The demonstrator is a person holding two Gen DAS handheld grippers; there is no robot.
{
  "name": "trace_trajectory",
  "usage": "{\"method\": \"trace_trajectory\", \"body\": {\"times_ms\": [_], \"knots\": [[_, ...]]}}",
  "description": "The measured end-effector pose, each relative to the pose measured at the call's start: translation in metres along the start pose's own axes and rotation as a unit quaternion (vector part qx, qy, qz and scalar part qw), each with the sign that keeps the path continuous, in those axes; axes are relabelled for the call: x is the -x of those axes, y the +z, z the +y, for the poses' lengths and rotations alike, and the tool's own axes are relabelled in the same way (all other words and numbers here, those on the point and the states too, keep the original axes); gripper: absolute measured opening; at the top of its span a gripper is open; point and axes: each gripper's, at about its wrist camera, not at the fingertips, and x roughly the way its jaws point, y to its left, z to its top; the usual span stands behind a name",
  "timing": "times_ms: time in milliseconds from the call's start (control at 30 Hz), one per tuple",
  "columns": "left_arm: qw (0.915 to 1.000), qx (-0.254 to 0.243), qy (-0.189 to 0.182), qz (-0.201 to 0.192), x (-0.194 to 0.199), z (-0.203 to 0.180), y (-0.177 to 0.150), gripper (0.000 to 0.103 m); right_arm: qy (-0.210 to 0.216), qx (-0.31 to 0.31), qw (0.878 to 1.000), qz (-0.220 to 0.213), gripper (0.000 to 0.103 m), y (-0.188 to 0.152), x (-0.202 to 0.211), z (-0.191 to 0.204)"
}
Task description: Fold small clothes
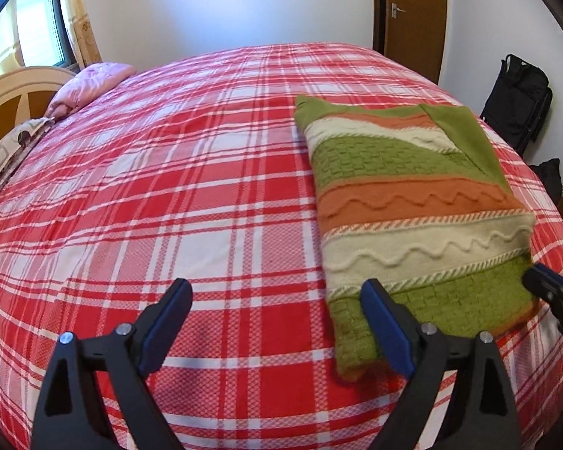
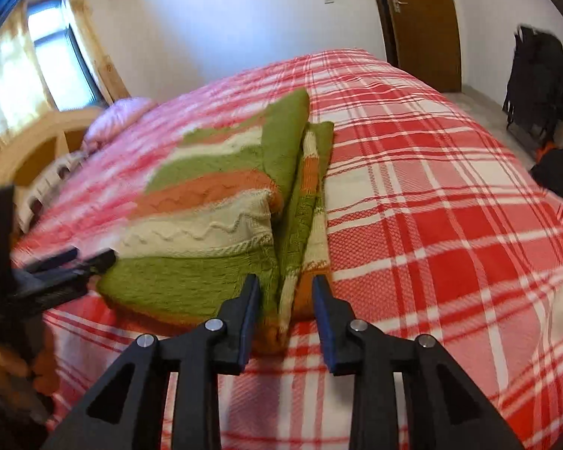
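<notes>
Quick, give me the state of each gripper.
Left gripper: open wide, holding nothing, beside the knitted sweater.
Right gripper: jaws partly open around the sweater's folded edge; pads not pressing on it.

Blurred in the right wrist view: pillow, headboard and left gripper at far left. Bag smeared; second bag cut off at right edge.

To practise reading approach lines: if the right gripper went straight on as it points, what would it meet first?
Probably the folded edge of the striped knitted sweater, which lies between the right gripper jaws; depth is unclear.
</notes>
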Motion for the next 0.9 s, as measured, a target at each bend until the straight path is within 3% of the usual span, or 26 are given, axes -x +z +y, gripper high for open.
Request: {"method": "trace_trajectory", "body": {"times_ms": [67, 133, 167, 267, 367, 467, 700, 767, 800, 900], "knots": [[1.0, -0.003, 0.002, -0.003, 0.002, -0.001, 0.002, 0.094, 0.024, -0.023, 0.999, -0.019, 0.036, 0.008, 0.011, -0.007], [0.9998, -0.013, 0.009, -0.01, 0.004, -0.004, 0.004, 0.094, 0.046, -0.047, 0.997, -0.044, 0.074, 0.018, 0.02, -0.01], [0.9997, -0.016, 0.01, -0.013, 0.006, -0.005, 0.006, 0.094, 0.057, -0.059, 0.995, -0.052, 0.08, 0.023, 0.022, -0.011], [0.9994, -0.017, -0.01, -0.03, 0.014, -0.004, 0.016, 0.095, 0.09, -0.105, 0.988, -0.066, 0.081, 0.043, 0.016, -0.017], [0.9976, 0.007, -0.05, -0.047, 0.019, 0.006, 0.033, 0.103, 0.077, -0.102, 0.99, -0.052, 0.081, 0.065, -0.006, -0.018], [0.9947, 0.038, -0.085, -0.044, 0.008, 0.011, 0.053, 0.103, 0.056, -0.091, 0.994, -0.022, 0.081, 0.081, -0.039, -0.02], [0.9856, 0.062, -0.156, 0.022, -0.056, -0.012, 0.077, 0.103, 0.062, -0.09, 0.994, 0.025, 0.081, 0.088, -0.101, -0.016], [0.9801, 0.078, -0.174, 0.056, -0.077, -0.018, 0.074, 0.103, 0.057, -0.07, 0.995, 0.042, 0.081, 0.087, -0.115, -0.01], [0.9772, 0.087, -0.183, 0.064, -0.082, -0.019, 0.072, 0.103, 0.051, -0.042, 0.997, 0.027, 0.081, 0.087, -0.115, -0.005], [0.9726, 0.104, -0.199, 0.061, -0.086, -0.019, 0.068, 0.103, 0.055, -0.023, 0.998, 0.028, 0.082, 0.093, -0.125, -0.003]]}}
